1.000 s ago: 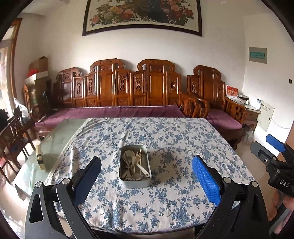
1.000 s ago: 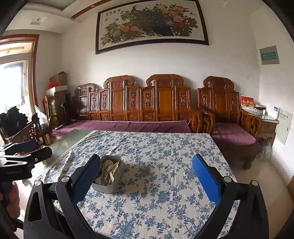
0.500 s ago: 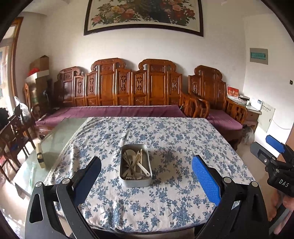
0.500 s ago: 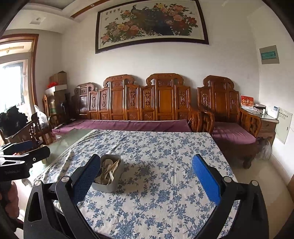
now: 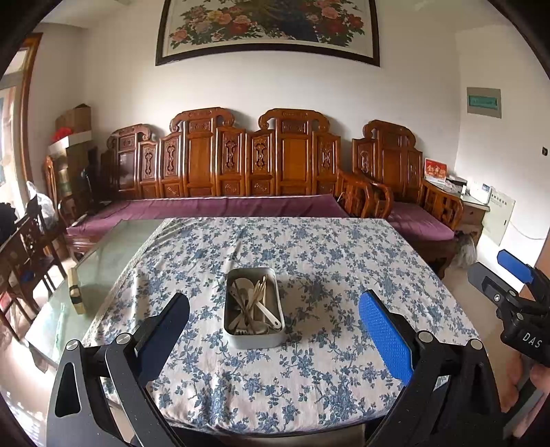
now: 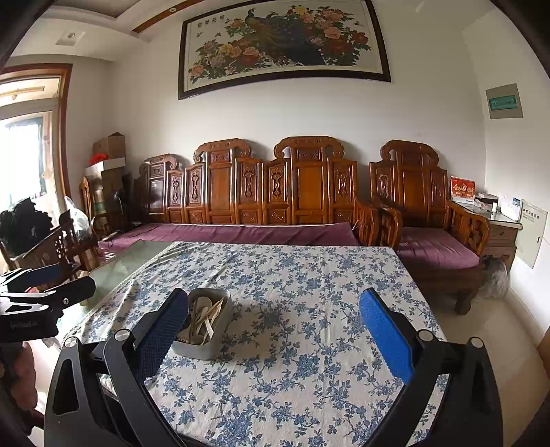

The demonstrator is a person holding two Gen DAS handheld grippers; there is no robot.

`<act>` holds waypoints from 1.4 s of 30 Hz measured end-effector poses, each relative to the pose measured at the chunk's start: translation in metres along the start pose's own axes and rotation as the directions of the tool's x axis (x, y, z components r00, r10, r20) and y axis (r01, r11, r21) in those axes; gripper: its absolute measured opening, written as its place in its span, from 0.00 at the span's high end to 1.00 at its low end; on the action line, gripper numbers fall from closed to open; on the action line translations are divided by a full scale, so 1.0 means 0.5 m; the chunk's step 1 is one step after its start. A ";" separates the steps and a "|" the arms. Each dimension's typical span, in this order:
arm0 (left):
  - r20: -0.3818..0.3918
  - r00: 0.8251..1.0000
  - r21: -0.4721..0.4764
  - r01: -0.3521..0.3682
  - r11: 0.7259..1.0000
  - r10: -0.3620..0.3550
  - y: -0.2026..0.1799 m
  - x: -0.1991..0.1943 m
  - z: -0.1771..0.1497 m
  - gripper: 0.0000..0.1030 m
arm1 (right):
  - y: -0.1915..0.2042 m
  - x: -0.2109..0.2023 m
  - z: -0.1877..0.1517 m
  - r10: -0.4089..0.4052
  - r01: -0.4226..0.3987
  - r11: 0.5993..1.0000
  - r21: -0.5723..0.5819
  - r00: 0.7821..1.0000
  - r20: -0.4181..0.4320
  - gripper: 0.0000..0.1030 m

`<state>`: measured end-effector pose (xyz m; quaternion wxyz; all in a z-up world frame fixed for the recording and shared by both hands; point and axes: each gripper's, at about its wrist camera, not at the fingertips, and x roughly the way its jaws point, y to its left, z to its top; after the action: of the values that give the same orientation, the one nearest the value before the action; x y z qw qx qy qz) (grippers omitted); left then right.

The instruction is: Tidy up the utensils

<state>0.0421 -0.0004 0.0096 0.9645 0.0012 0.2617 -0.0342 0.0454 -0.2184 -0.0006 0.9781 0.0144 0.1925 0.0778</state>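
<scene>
A grey metal tin (image 5: 253, 309) sits on the counter (image 5: 309, 388), which is covered in a blue-flowered white cloth. Inside the tin lies a jumble of pale utensils (image 5: 252, 309): spoons, a fork and thin sticks, all crossing each other. From the left wrist view the tin stands dead ahead at 12 o'clock, between the two spread fingers of the left hand-held gripper (image 5: 274, 323), which hangs short of it over the near edge of the counter, jaws wide apart and holding nothing. The right hand-held gripper (image 6: 274, 321) is likewise fully spread and empty; in its own view the tin (image 6: 202, 325) sits at about 10 o'clock, partly hidden behind the left finger (image 6: 161, 335). The two tools are held well apart, side by side. Beyond the counter at 12 o'clock a carved wooden sofa (image 5: 240, 161) with purple cushions runs along the wall under a large flower painting (image 5: 268, 27).
</scene>
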 end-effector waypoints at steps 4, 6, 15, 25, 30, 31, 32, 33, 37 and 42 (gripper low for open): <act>0.002 1.000 0.000 0.000 1.000 0.000 0.000 0.000 0.000 0.08 | 0.000 0.000 0.000 0.001 -0.001 1.000 0.001 1.000 0.001 0.03; 0.004 1.000 0.003 -0.002 1.000 0.002 0.000 0.001 0.001 0.08 | 0.000 0.000 0.000 0.001 -0.001 1.000 0.000 1.000 0.000 0.03; 0.007 1.000 0.006 -0.003 1.000 0.003 -0.001 -0.001 0.001 0.08 | -0.001 0.001 -0.001 0.000 0.000 1.000 0.001 1.000 -0.001 0.03; 0.010 1.000 0.006 -0.003 1.000 0.003 -0.004 -0.005 0.001 0.08 | -0.002 0.002 0.001 -0.002 0.002 1.000 0.001 1.000 -0.002 0.03; 0.011 1.000 0.006 -0.003 1.000 0.003 -0.004 -0.005 0.002 0.08 | -0.003 0.002 0.000 -0.002 0.002 1.000 0.000 1.000 -0.003 0.03; 0.011 1.000 0.006 -0.004 1.000 0.004 -0.005 -0.005 0.002 0.08 | -0.002 0.002 0.000 -0.002 0.002 1.000 0.000 1.000 -0.003 0.03; 0.011 1.000 0.007 -0.003 1.000 0.003 -0.005 -0.006 0.001 0.08 | -0.002 0.002 0.000 -0.002 0.002 1.000 0.001 1.000 -0.003 0.03; 0.011 1.000 0.006 -0.003 1.000 0.003 -0.005 -0.006 0.001 0.08 | -0.003 0.003 0.000 -0.002 0.002 1.000 0.001 1.000 -0.003 0.03; 0.015 1.000 0.004 -0.001 1.000 0.001 -0.004 -0.010 0.004 0.08 | -0.003 0.002 0.000 -0.003 0.003 1.000 -0.002 1.000 -0.002 0.03; 0.018 1.000 0.006 0.002 1.000 -0.002 -0.003 -0.014 0.007 0.08 | -0.003 0.002 -0.001 -0.003 0.003 1.000 -0.002 1.000 -0.002 0.03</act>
<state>0.0376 -0.0014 0.0160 0.9668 0.0034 0.2529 -0.0361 0.0462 -0.2197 -0.0013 0.9780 0.0132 0.1934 0.0764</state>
